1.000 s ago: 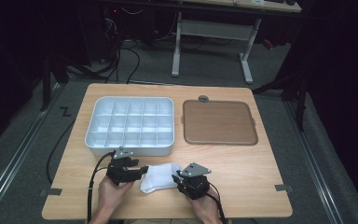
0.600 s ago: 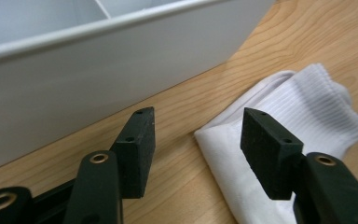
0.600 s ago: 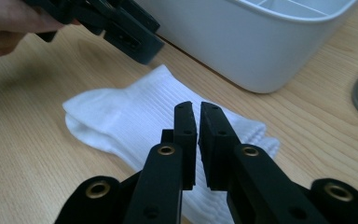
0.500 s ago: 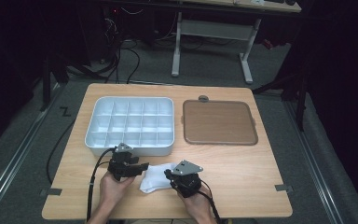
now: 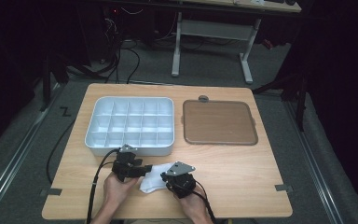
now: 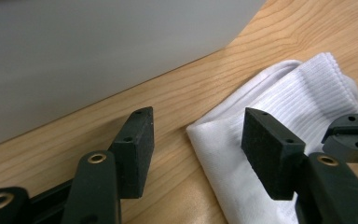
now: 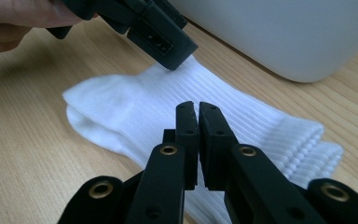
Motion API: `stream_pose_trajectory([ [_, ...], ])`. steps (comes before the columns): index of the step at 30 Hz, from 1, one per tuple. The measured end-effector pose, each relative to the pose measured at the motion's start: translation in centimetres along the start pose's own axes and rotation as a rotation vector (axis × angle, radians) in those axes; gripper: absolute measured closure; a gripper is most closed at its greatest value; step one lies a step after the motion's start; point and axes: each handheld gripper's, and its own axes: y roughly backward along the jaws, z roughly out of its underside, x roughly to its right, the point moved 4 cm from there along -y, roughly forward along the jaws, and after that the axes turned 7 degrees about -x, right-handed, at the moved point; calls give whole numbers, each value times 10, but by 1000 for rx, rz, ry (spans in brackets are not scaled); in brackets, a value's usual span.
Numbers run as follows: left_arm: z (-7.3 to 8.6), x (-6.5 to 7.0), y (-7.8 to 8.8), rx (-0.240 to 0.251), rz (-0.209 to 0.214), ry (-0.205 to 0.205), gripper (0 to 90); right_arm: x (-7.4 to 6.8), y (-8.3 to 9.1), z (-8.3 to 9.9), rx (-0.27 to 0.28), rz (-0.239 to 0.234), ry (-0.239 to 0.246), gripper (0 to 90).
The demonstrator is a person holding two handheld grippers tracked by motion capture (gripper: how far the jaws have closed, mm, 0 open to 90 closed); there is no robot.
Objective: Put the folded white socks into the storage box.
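Note:
A white ribbed sock [image 5: 152, 181] lies folded on the wooden table near its front edge, between my two grippers. My left gripper [image 5: 144, 171] is open. In the left gripper view [image 6: 198, 123] one pad [image 6: 270, 154] hangs over the sock's [image 6: 307, 88] edge and the other over bare wood. My right gripper [image 5: 167, 180] is shut. In the right gripper view [image 7: 197, 109] its pads meet just above the sock [image 7: 121, 107], and I see no fabric between them. The left gripper's jaw tip [image 7: 163, 44] rests at the sock's far side.
A white compartment tray [image 5: 130, 150] stands just behind the grippers; its wall [image 6: 98, 56] is close to the left gripper. A brown square mat [image 5: 219, 122] lies to the tray's right. The table's front edge is right under the hands.
My right gripper has slid left onto the sock, closer to the left gripper. The left gripper has stayed in place.

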Motion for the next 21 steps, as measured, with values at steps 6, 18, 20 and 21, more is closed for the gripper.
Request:
stream_pose_trajectory([
  [6,4,1,-3,-16,-3,-7,478,3,0,8,-7,6,-16,867],
  [18,9,3,-4,-15,-32,-59,451,3,-3,12,-18,-5,-26,861],
  [20,9,4,-5,-15,-35,-63,455,2,-4,14,-22,-10,-37,861],
  [21,10,5,-5,-20,-35,-69,461,2,-4,14,-22,-9,-36,861],
])
